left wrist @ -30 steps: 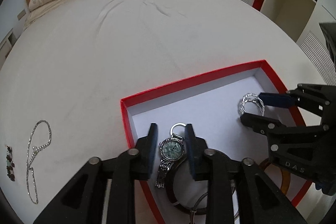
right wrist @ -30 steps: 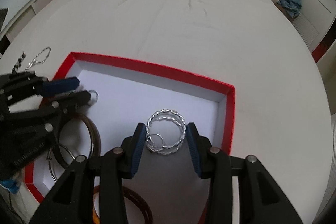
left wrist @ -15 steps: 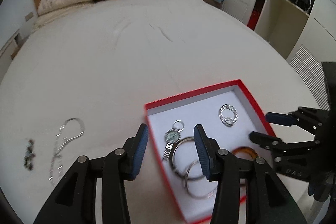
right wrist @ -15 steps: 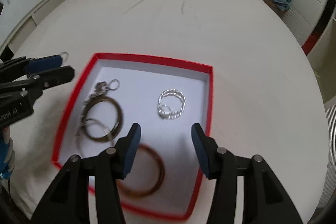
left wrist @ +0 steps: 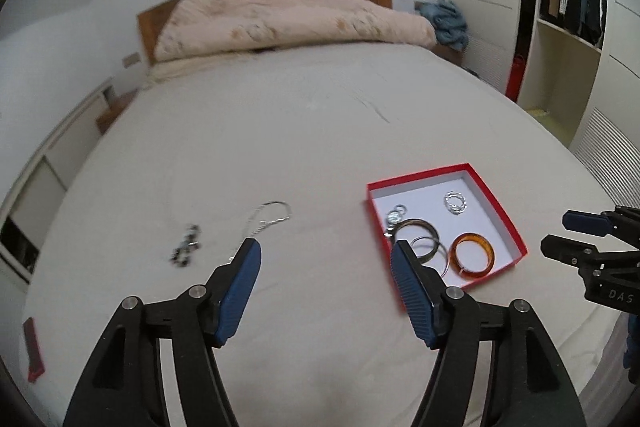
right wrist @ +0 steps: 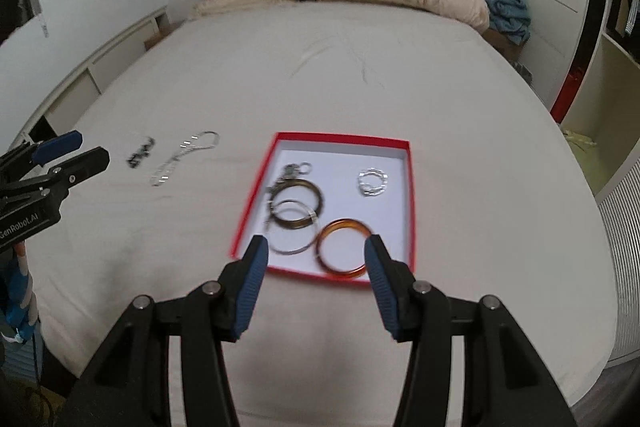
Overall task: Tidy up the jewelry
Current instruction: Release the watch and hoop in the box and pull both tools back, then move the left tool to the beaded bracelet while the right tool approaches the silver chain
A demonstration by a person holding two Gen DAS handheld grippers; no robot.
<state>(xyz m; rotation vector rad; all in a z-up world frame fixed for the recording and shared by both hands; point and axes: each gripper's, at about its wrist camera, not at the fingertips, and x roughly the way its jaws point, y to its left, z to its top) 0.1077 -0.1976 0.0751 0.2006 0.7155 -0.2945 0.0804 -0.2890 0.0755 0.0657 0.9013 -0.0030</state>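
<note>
Left wrist view: the left gripper fills the bottom of the frame, its jaws spread wide with only bare sheet between them; they have just been opening. Right of centre lies the red tray on the bed. It holds a watch at its upper left, a twisted silver ring at its upper right, a dark bangle with a thin silver hoop overlapping it, and an amber bangle at the lower right. Left of centre, outside the tray, a silver chain and a dark beaded piece rest on the sheet. The right gripper enters from the right edge, clear of the tray. A rumpled quilt lies along the headboard; a wardrobe fills the upper right. Wide open sheet surrounds the tray.

Right wrist view: the right gripper has its jaws parted and holds nothing; the tray's near rim shows between the tips. The amber bangle sits close to the right pad. The chain and beaded piece lie at centre left, near the left gripper at the left edge.

A second ago both grippers were low inside the tray, the left around the watch and the right around the silver ring; now both are raised and drawn back, with those pieces left in the tray.
</note>
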